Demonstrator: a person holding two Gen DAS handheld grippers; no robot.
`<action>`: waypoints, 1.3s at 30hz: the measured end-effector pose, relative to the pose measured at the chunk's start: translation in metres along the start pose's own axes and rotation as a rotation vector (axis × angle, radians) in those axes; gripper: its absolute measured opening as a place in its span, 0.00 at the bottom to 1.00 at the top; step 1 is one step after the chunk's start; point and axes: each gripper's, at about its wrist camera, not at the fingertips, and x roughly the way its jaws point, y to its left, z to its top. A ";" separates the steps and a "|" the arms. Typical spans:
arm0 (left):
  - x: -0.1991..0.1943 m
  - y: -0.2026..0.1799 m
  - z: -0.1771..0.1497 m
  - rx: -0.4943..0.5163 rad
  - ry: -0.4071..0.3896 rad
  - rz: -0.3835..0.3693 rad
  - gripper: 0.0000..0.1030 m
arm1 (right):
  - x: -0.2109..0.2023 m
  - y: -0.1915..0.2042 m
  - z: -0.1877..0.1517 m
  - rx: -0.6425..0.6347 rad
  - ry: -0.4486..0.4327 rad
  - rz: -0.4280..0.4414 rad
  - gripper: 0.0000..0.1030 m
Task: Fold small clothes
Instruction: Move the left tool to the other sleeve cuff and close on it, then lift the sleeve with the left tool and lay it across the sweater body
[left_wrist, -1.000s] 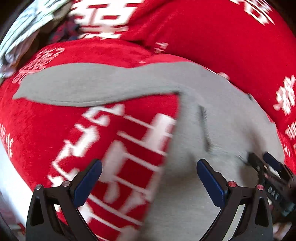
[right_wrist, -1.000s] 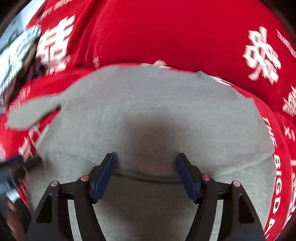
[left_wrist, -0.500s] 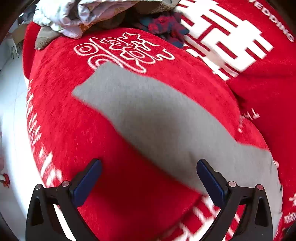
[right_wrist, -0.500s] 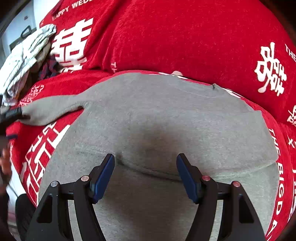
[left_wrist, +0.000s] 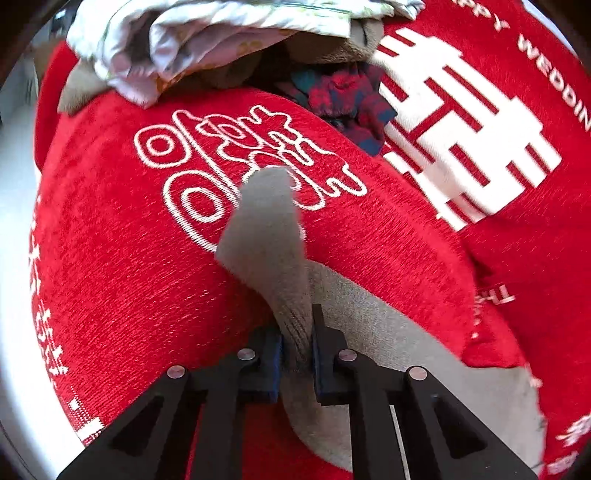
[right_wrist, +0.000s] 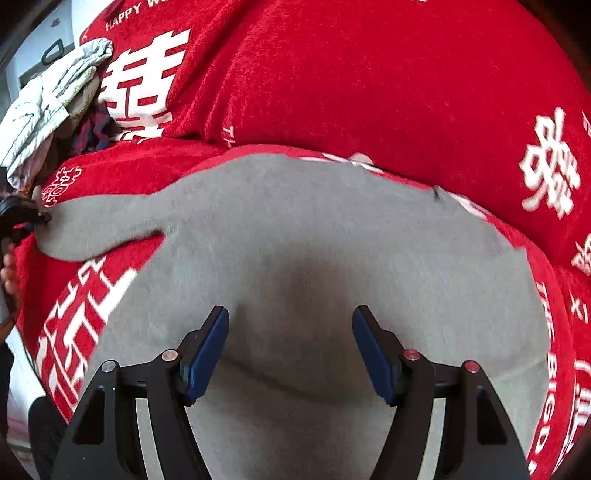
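Note:
A grey long-sleeved top lies spread flat on a red sofa cover. One sleeve reaches out to the left. In the left wrist view my left gripper is closing its jaws on that sleeve; the blue pads press bunched fabric and the cuff end stands up ahead of them. The same gripper shows at the sleeve tip in the right wrist view, held by a hand. My right gripper hovers open over the middle of the top, with nothing between its fingers.
A heap of other clothes lies at the back left: a white patterned cloth, a brown piece and a dark red-and-blue plaid garment. The red cover drops off to a pale floor on the left.
My left gripper swung left from the body of the top to the sleeve end and shut on it, lifting the cuff. The right gripper stayed open over the top, rising slightly.

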 end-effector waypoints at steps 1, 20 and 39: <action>-0.005 0.003 0.000 -0.006 -0.012 0.004 0.12 | 0.003 0.006 0.009 -0.015 -0.004 0.000 0.71; -0.057 -0.032 -0.002 0.183 -0.127 0.029 0.12 | 0.070 0.090 0.090 -0.058 0.086 0.111 0.70; -0.091 -0.165 -0.063 0.395 -0.047 -0.002 0.12 | -0.009 -0.068 -0.034 0.113 0.069 -0.004 0.70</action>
